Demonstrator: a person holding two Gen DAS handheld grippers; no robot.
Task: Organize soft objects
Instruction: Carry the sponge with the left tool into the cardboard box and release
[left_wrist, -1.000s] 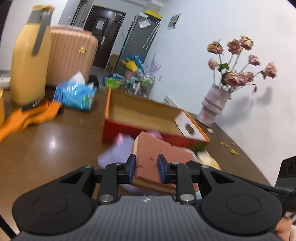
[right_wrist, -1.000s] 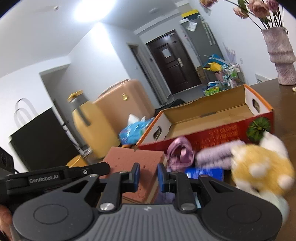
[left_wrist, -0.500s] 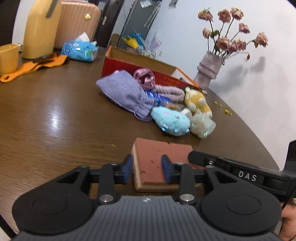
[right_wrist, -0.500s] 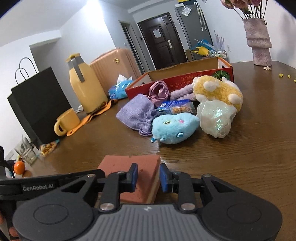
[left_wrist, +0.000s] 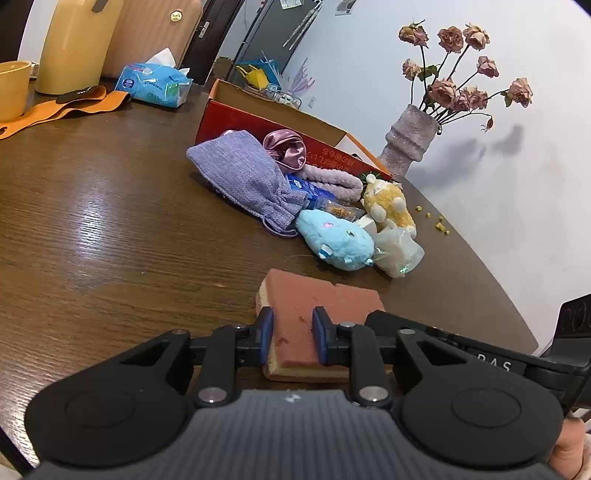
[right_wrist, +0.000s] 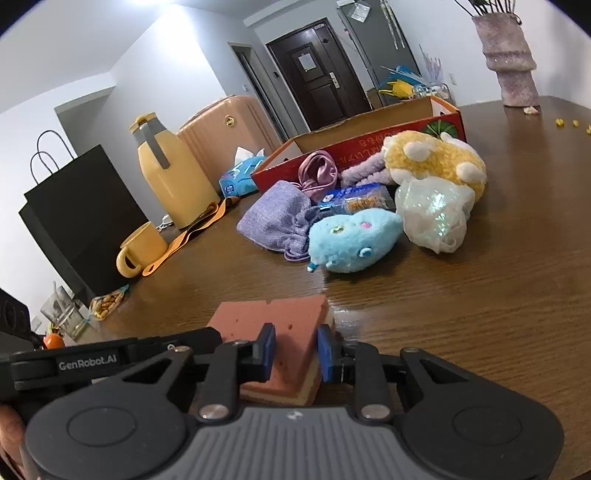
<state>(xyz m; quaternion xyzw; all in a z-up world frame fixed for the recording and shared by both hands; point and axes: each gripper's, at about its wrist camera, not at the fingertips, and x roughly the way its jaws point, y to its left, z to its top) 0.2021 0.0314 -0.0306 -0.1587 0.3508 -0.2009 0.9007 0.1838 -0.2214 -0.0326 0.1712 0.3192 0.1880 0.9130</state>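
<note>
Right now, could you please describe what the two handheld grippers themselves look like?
Both match: the left gripper and right gripper each have a grey ribbed body, black linkage arms with silver pivot screws, round black side housings and blue pads on the fingertips. The left one's black side bar reads "GenRobot.AI" in white; the right one's shows the letters "DAS". No cables or sleeves are visible.

The sponge (left_wrist: 314, 314) was up near the red box (left_wrist: 258, 118) a second ago; now it lies low on the table (left_wrist: 92, 221), well apart from it. The left gripper (left_wrist: 291, 332) is closing on it, and the right gripper (right_wrist: 293, 350) is closing too, on the other end.
</note>
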